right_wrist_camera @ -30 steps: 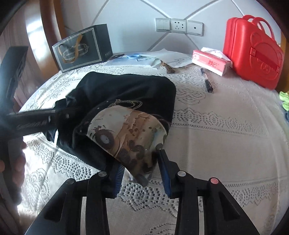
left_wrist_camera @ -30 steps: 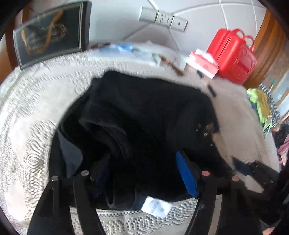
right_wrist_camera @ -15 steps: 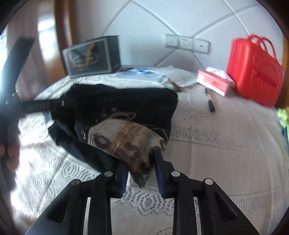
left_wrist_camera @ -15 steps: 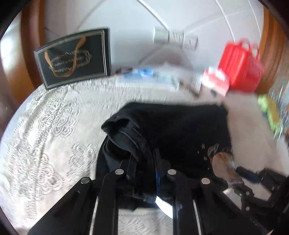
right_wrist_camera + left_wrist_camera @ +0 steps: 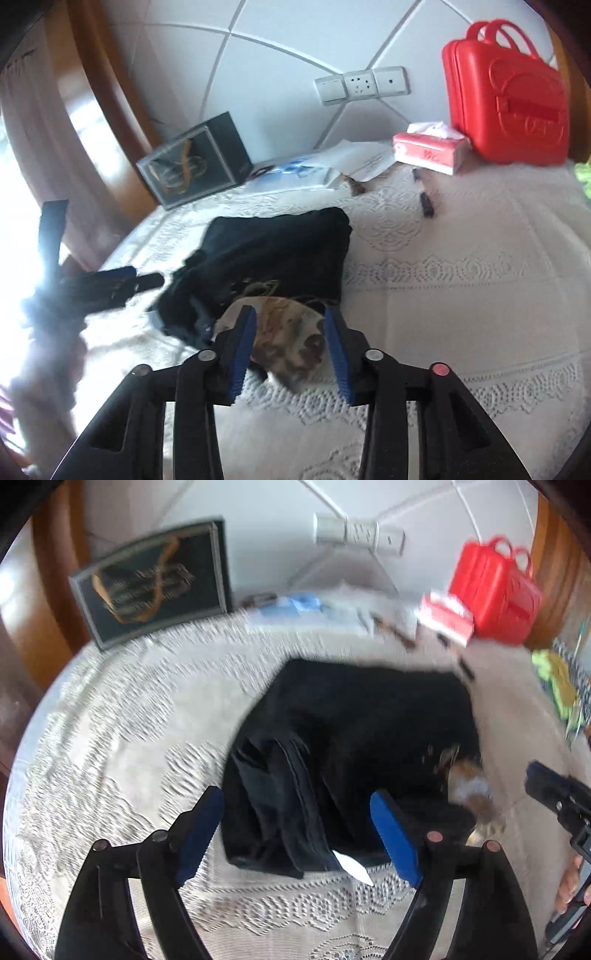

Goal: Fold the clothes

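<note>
1. Left wrist view is showing the lace tablecloth (image 5: 122, 738) covering the whole round table, pretty motion-blurred at the far side.
2. Sitting on it is the black garment (image 5: 354, 738), bunched into a rough folded pile near the middle of the cloth, with a white tag (image 5: 351, 866) sticking out at the near edge and a printed tan patch (image 5: 288, 339) poking out on one side.
3. Red case (image 5: 506, 96) is standing at the back against the wall, with the tissue box (image 5: 428, 147) just beside it and a dark gift bag (image 5: 195, 166) leaning at the back on the other side.
4. Left gripper (image 5: 295, 834) is hanging over the near edge of the pile with its jaws spread wide, having just been opening; the fabric is lying between the blue pads, but they're not pinching it.
5. Right gripper (image 5: 291, 347) is framing the printed patch, jaws having just been opening a little. Looks like the pads are clear of the cloth, though the blur is making that hard to call.
6. Marker pen (image 5: 426, 205) is lying on the lace, well apart from the garment.
</note>
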A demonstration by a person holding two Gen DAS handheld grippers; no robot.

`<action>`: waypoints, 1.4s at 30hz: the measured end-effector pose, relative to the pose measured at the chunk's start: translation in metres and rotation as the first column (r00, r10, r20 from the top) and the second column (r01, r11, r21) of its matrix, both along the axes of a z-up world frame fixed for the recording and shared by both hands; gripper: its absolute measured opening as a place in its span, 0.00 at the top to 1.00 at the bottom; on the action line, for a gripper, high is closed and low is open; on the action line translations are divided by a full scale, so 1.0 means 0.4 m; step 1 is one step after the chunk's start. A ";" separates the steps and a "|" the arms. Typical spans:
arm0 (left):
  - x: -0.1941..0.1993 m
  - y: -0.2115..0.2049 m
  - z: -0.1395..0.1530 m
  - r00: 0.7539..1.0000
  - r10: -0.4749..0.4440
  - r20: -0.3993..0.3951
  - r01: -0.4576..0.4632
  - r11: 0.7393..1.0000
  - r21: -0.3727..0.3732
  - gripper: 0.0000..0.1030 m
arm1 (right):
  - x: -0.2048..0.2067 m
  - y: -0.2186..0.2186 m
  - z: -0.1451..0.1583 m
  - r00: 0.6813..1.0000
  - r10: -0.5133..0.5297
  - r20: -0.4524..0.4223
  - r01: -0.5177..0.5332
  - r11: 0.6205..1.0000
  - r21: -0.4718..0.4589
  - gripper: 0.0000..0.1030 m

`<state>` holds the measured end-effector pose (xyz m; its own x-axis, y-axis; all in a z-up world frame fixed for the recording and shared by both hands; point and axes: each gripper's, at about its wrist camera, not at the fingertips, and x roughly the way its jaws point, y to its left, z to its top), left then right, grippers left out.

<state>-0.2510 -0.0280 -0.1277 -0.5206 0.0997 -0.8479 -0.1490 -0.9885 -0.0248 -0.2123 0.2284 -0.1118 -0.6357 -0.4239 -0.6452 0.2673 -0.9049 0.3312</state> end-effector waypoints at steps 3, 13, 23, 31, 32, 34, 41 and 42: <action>-0.006 0.031 -0.069 0.996 -0.043 0.076 0.051 0.993 -0.109 0.30 | -0.021 -0.057 -0.053 0.997 0.047 0.064 -0.051 0.997 0.065 0.72; 0.013 -0.024 -0.009 1.000 0.007 0.028 -0.005 0.996 -0.089 0.23 | -0.012 -0.076 -0.087 0.978 0.114 0.175 -0.144 0.975 0.169 0.71; -0.174 -0.022 0.040 0.995 0.087 -0.050 -0.077 0.979 0.188 0.19 | -0.187 -0.040 0.018 0.994 -0.100 0.040 0.097 0.994 0.058 0.68; -0.216 -0.024 -0.081 0.987 0.152 0.054 -0.150 0.988 -0.034 0.00 | -0.326 -0.039 -0.095 0.974 -0.146 0.174 0.137 0.988 0.067 0.71; -0.189 -0.042 -0.061 0.985 0.172 0.029 -0.171 0.984 -0.039 0.00 | -0.313 -0.029 -0.085 0.968 -0.178 0.177 0.167 0.983 0.079 0.69; -0.129 -0.074 -0.022 0.983 0.183 -0.006 -0.183 0.983 -0.004 0.00 | -0.256 -0.022 -0.046 0.973 -0.199 0.115 0.185 0.975 0.121 0.68; 0.066 -0.039 0.031 1.000 0.019 -0.025 -0.013 0.978 0.208 0.19 | -0.054 -0.020 -0.018 0.989 -0.134 0.070 0.128 0.989 0.073 0.64; 0.068 -0.023 0.031 1.000 -0.001 -0.014 0.004 0.977 0.211 0.33 | -0.038 -0.015 -0.026 0.988 -0.137 0.076 0.133 0.990 0.055 0.64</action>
